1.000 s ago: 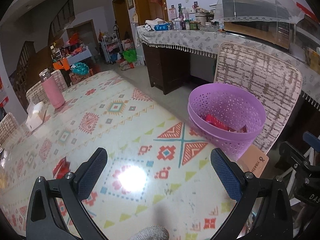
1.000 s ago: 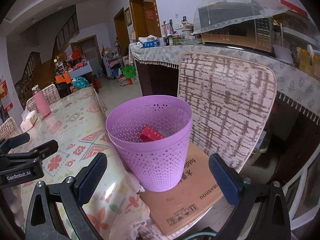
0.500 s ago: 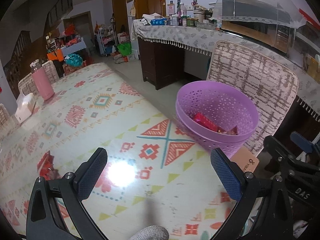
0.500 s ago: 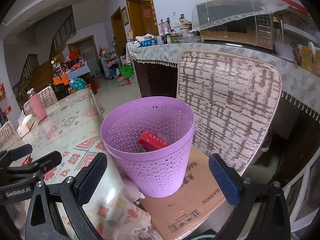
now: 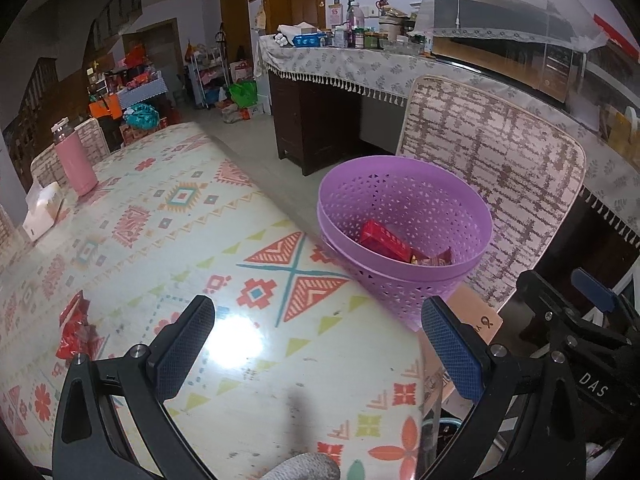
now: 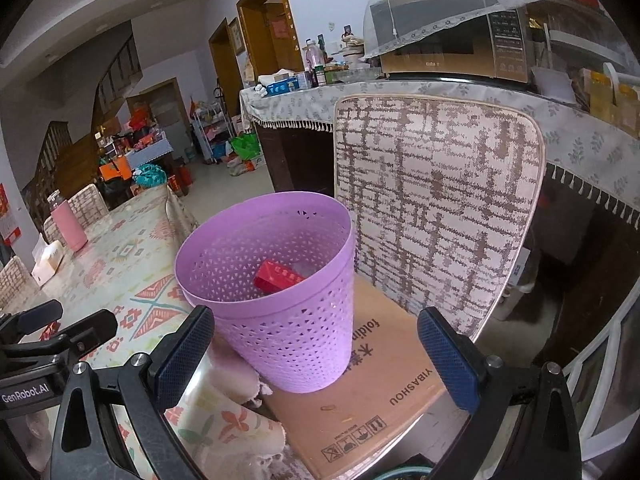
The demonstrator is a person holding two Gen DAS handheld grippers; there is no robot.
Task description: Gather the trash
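Patterned bench (image 5: 240, 216) beside the purple basket (image 5: 404, 236), which I judge sits on a carton on the chair to catch trash; my left claw (image 5: 318, 344) and right claw (image 6: 316, 350) both gape empty, red wrapper (image 5: 76, 330) left of basket, uncollected.

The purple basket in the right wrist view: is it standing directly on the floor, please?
No, the purple basket stands on a flattened cardboard box lying on the chair seat.

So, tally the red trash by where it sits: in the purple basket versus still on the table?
In the purple basket: 2 (red box, dark red wrapper)
On the table: 1 (red wrapper)
Total: 3 visible; the basket may hide more.
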